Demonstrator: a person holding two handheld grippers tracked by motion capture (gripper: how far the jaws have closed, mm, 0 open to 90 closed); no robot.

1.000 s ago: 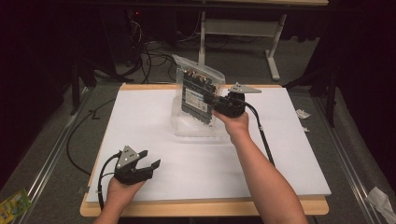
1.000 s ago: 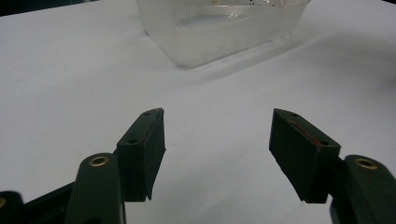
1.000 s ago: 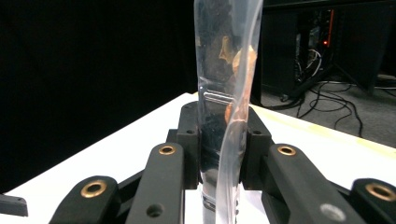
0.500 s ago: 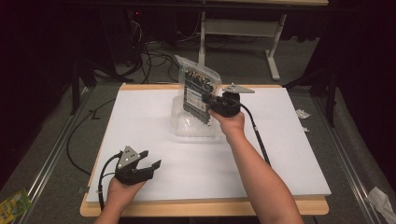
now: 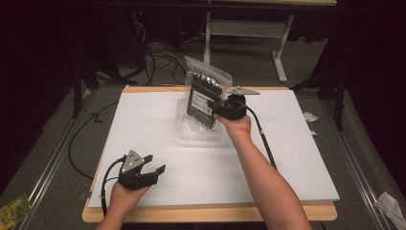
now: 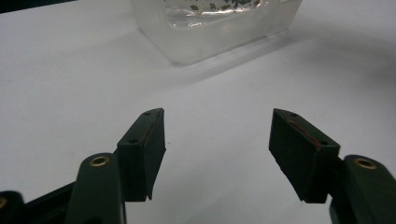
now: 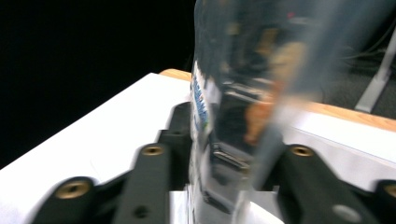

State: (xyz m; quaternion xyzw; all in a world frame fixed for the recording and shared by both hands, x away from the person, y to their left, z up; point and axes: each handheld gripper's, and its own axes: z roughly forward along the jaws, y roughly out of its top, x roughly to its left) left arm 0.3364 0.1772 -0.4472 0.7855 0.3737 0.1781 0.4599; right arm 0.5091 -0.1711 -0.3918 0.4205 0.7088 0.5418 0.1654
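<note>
One clear plastic bag [image 5: 205,91] with a dark circuit board inside and one clear plastic tray [image 5: 201,125] can be counted on the desk [image 5: 143,115], plus two grippers. The bag is held upright over the tray, between the jaws of the right gripper [image 5: 216,106], which have just been opening, so a firm grip can't be confirmed. Compared with earlier, the bag's been shifted slightly. The left gripper [image 5: 152,168], jaws apart and empty, is parked near the tray's front-left. The board's details are blurred.

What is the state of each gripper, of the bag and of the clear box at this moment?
Left gripper: open, empty, low over the table.
Right gripper: jaws have just been opening; the bag is between them and touches both.
Bag: upright, slightly tilted, lower end in the clear box.
Clear box: on the table, no lid on it.
</note>
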